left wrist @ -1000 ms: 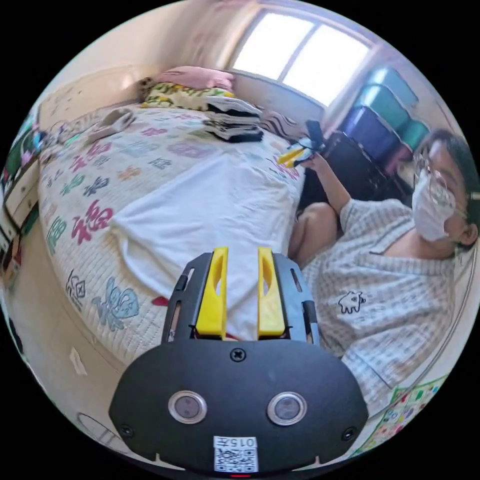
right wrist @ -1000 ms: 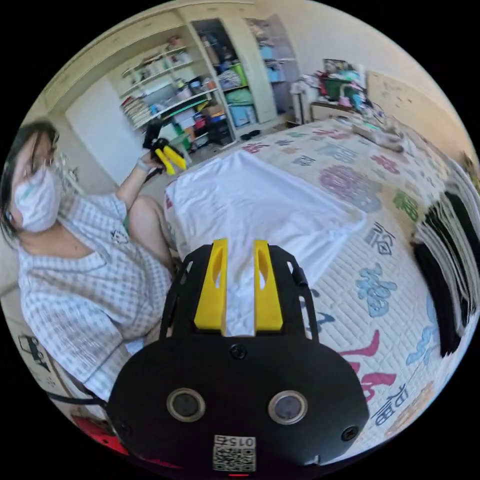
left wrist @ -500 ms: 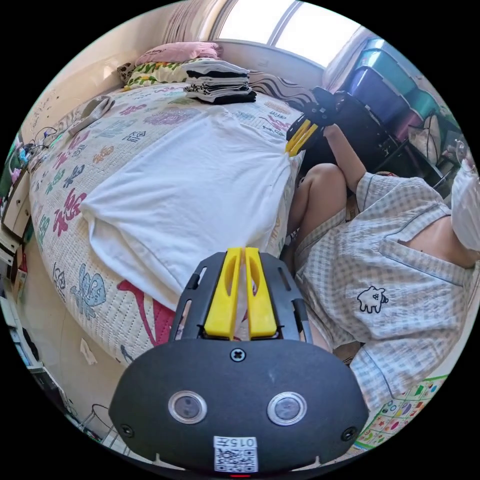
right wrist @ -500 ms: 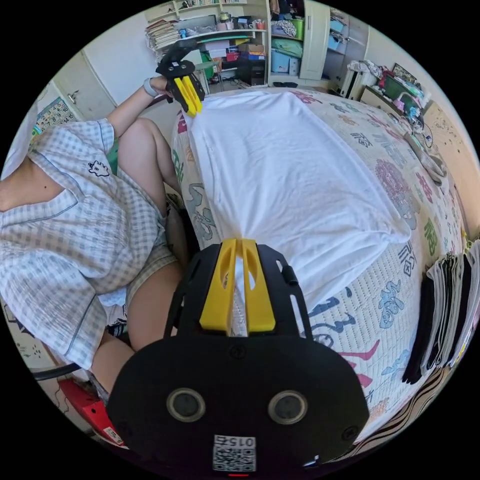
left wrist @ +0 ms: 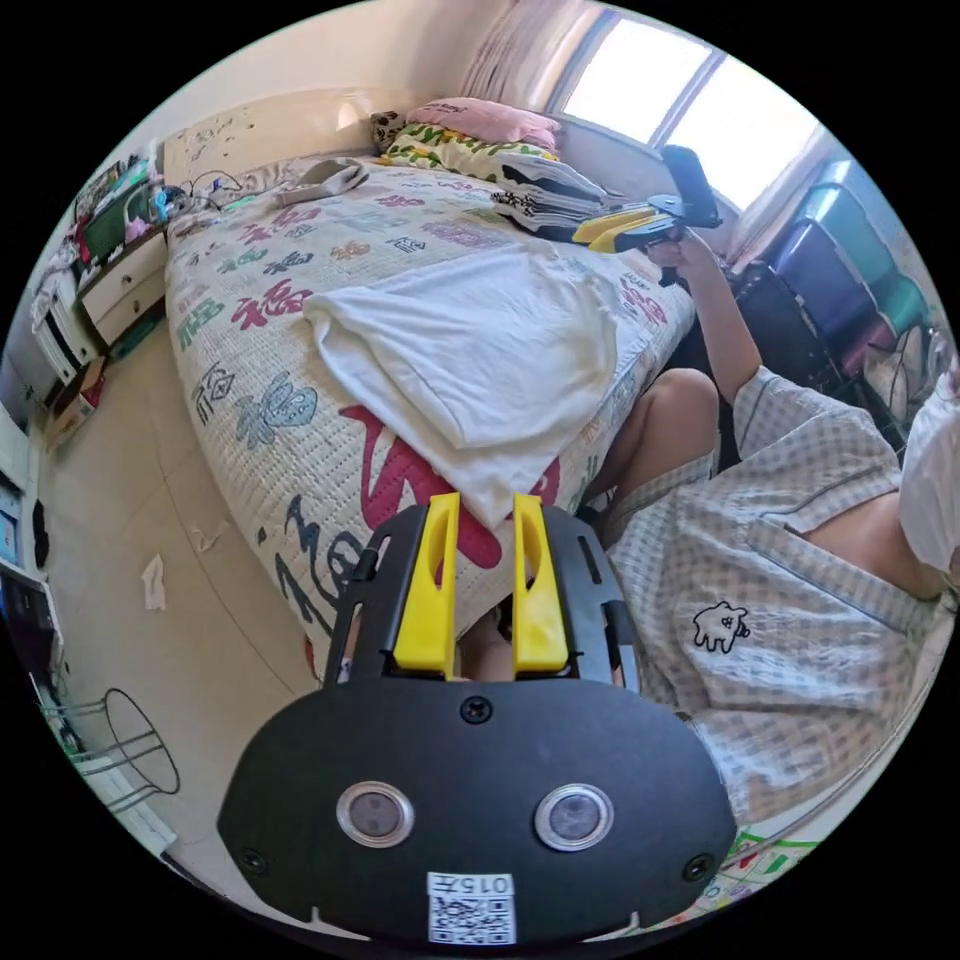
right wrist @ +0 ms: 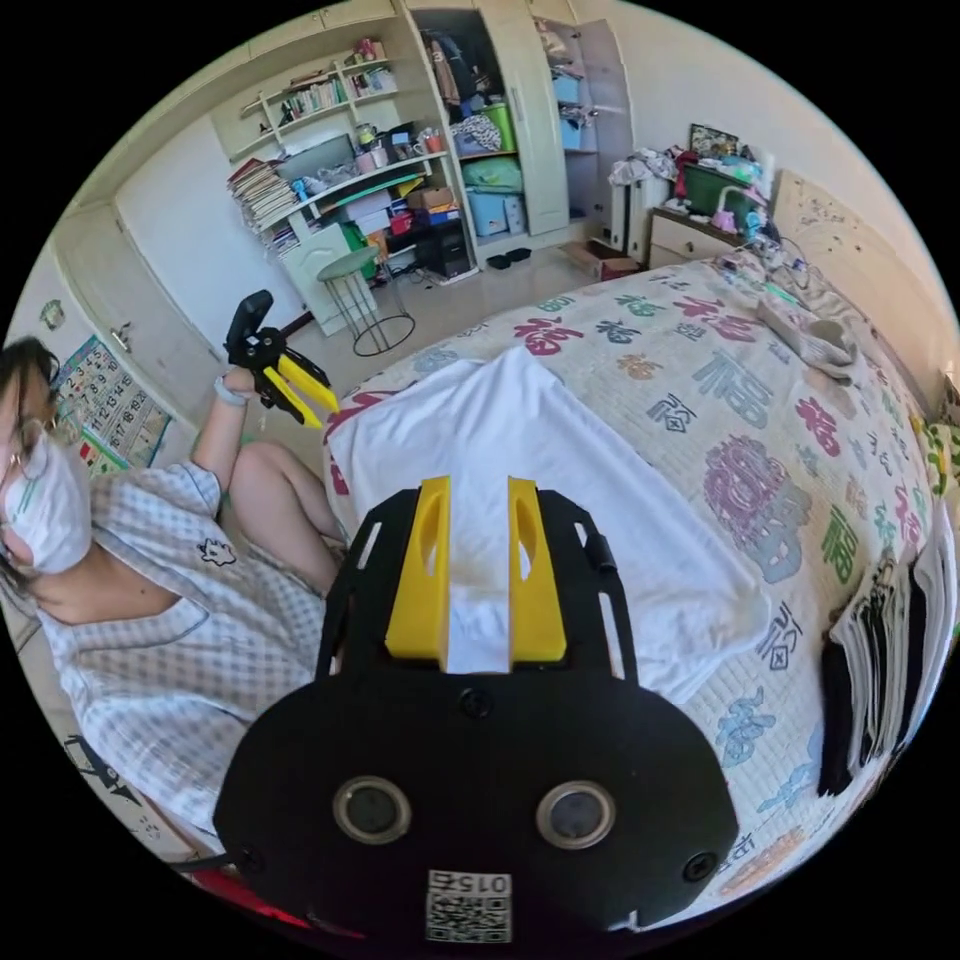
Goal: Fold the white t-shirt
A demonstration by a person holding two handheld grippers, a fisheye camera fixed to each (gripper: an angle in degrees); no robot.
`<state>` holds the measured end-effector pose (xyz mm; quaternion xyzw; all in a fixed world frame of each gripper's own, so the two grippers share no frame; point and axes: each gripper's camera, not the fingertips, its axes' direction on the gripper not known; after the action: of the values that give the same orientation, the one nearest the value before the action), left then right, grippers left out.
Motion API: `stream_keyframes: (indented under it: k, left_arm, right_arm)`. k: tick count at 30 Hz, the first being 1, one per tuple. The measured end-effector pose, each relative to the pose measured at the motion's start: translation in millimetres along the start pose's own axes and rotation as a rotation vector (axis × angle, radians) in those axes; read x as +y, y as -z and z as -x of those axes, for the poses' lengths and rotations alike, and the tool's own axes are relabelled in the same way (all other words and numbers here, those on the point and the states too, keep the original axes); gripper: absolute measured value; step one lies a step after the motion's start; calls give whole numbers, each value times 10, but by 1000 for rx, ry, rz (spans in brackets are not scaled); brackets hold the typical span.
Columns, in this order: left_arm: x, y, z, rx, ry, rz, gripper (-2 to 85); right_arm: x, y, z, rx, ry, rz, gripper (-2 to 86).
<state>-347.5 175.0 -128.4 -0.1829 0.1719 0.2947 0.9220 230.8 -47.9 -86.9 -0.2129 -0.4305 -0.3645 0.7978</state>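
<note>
Both tools are held above the bed with their yellow jaws apart and nothing between them: the left tool (left wrist: 482, 520) just off the near corner of the white t-shirt (left wrist: 470, 350), the right tool (right wrist: 477, 510) over its other end. The t-shirt lies partly folded on the patterned bedspread (left wrist: 270, 300) at the bed's edge, beside the seated person (left wrist: 790, 600), with a stack of folded clothes (left wrist: 540, 195) farther up the bed.

Left gripper (left wrist: 482, 520): opened, shirt corner released.
Right gripper (right wrist: 476, 505): opened, lifted clear.
T-shirt (left wrist: 470, 340): left folded on bed.
</note>
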Motion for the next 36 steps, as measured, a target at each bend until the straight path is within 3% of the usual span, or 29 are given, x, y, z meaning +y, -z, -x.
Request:
stream_keyframes:
  k: [3, 8, 13, 16, 18, 21, 26, 31, 36]
  left_arm:
    - [29, -174, 50, 34, 1, 34, 82]
    - [44, -239, 31, 25, -41, 45, 77]
    - [21, -239, -24, 14, -44, -14, 79]
    - [-49, -201, -249, -19, -113, -107, 79]
    - [-119, -252, -416, -53, -168, -125, 80]
    - [-306, -493, -646, -75, -252, -83, 83]
    - [-578, -956, -805, -112, -283, 85, 79]
    - [-550, -889, -764, -170, -240, 128, 51]
    - [-373, -719, -565, -174, -190, 186, 27]
  right_arm:
    - [-12, -151, 106, 21, 33, 79, 84]
    - [250, -603, -159, 86, -163, 214, 96]
    - [522, -571, -95, -12, -237, 79, 100]
    - [639, -539, 240, 40, -185, 26, 98]
    - [653, -661, 366, 111, -176, 92, 96]
    - [601, -879, 375, 309, -240, 148, 101]
    - [577, -990, 430, 247, -224, 117, 6]
    - [804, -770, 692, 249, -251, -2, -9]
    - [907, -940, 812, 232, -285, 94, -9]
